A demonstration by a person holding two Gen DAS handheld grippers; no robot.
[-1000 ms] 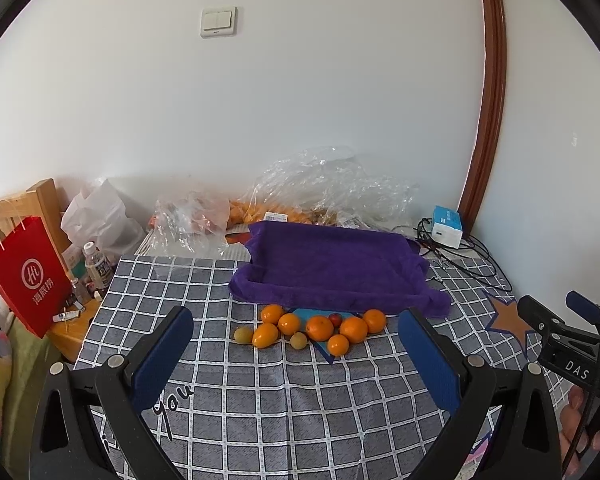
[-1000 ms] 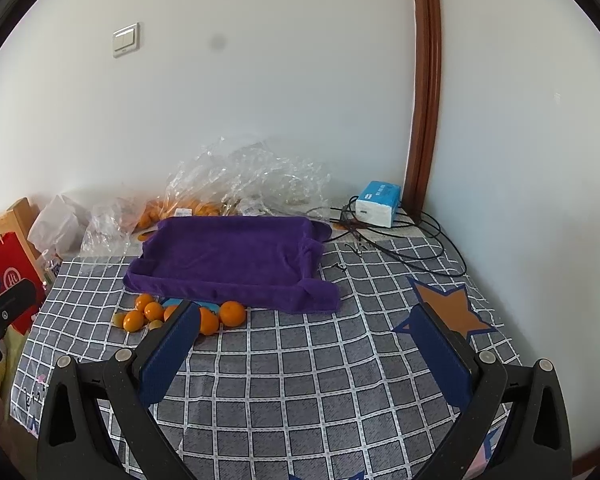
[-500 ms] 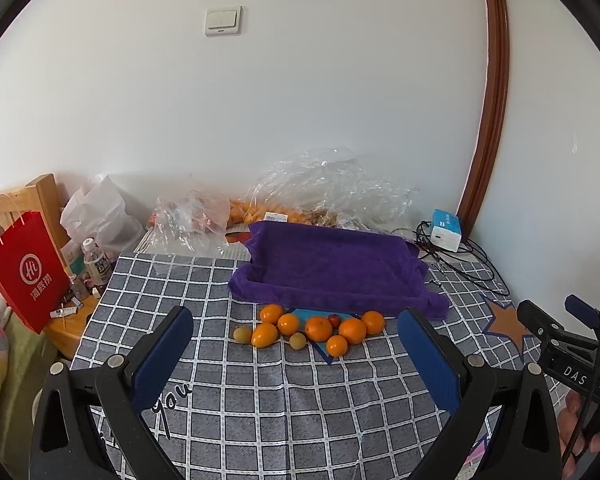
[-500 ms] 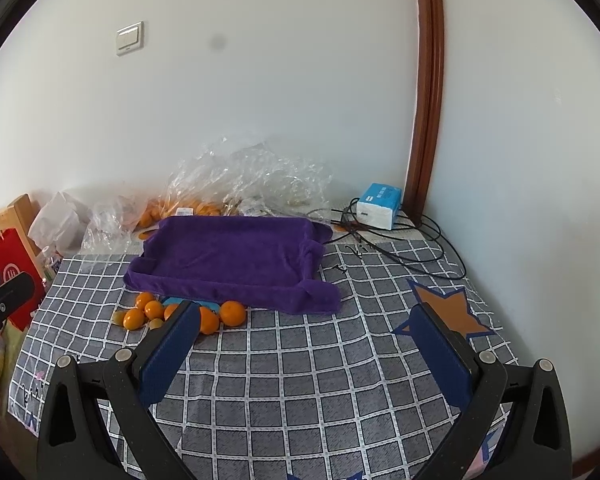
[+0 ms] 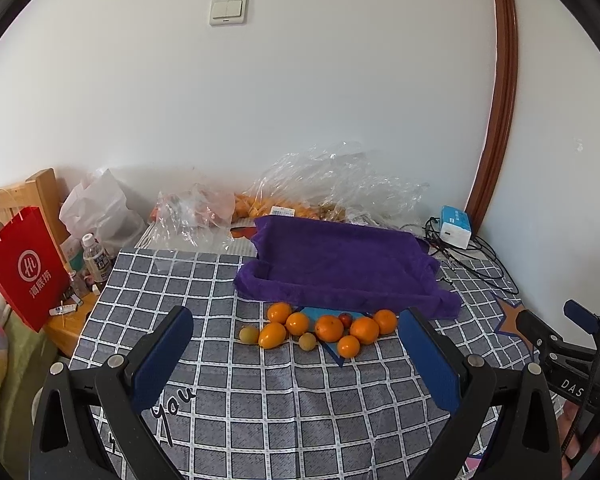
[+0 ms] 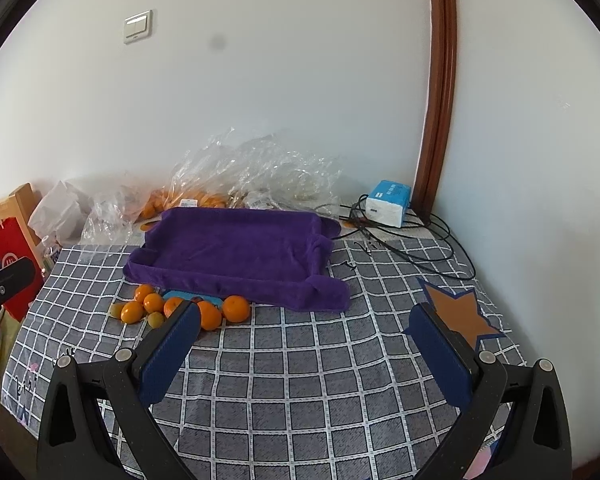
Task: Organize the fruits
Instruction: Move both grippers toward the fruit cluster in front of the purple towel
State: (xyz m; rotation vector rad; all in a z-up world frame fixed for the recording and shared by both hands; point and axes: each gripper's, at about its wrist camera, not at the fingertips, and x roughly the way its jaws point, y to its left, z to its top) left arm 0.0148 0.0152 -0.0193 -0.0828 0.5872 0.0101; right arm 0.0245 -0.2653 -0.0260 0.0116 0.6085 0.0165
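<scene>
Several oranges point(image 5: 329, 328) lie in a cluster on the checked tablecloth, with two small yellow-green fruits point(image 5: 249, 334) and a small dark red one point(image 5: 344, 319) among them. Just behind them sits a tray draped in purple cloth point(image 5: 340, 264), holding no fruit. My left gripper point(image 5: 296, 360) hovers open, a little short of the cluster. In the right wrist view the same oranges point(image 6: 236, 308) lie at the left, partly behind my left fingertip point(image 6: 172, 356). My right gripper point(image 6: 306, 354) is open over bare cloth, to the right of the fruit, in front of the purple tray point(image 6: 236, 252).
Crumpled clear plastic bags point(image 5: 332, 188) with more oranges lie against the wall. A blue-white box point(image 6: 388, 202) and black cables point(image 6: 412, 248) sit at the back right. A red paper bag point(image 5: 24, 272) and bottles point(image 5: 94, 258) stand off the table's left edge.
Both grippers have drifted slightly; the left view has tilted down a little, bringing the fruit cluster a bit nearer. Nothing was grasped or moved.
</scene>
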